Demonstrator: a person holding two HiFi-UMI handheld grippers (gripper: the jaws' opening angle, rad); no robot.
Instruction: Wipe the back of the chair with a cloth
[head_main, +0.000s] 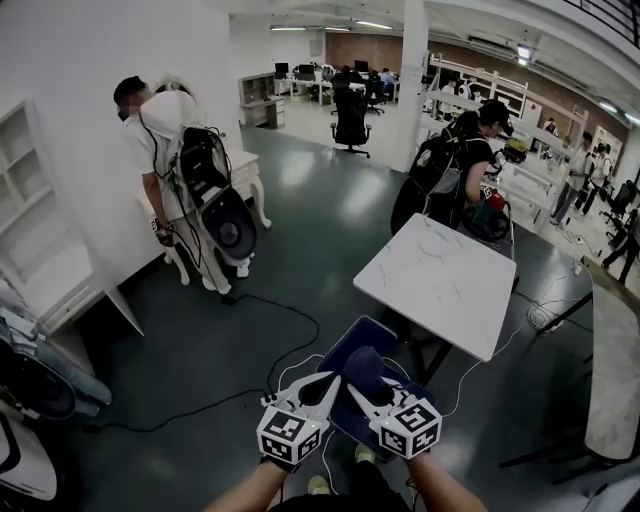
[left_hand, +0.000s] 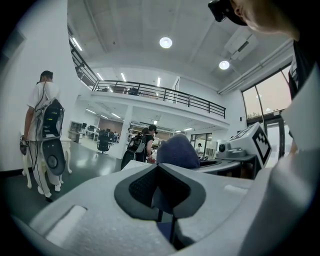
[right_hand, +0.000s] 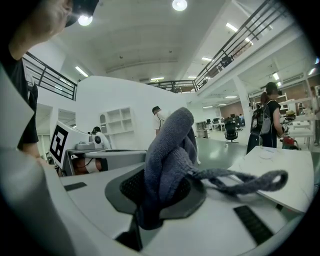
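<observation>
A dark blue-grey cloth (head_main: 364, 366) is bunched up between the tips of my two grippers at the bottom centre of the head view. My right gripper (head_main: 356, 389) is shut on the cloth (right_hand: 167, 150), which stands up out of its jaws (right_hand: 142, 210) with a loose end trailing right. My left gripper (head_main: 327, 384) sits just left of the cloth with its jaws closed and nothing visibly clamped (left_hand: 160, 197); the cloth (left_hand: 175, 150) shows as a hump past its tips. Below both grippers lies the chair's blue panel (head_main: 352, 420), mostly covered by them.
A white marble-topped table (head_main: 450, 285) stands just right of the chair. Black cables (head_main: 250, 350) run over the dark floor. A person with backpack gear (head_main: 185, 180) stands at the left by white shelves (head_main: 40, 230); another person in black (head_main: 460, 160) stands behind the table.
</observation>
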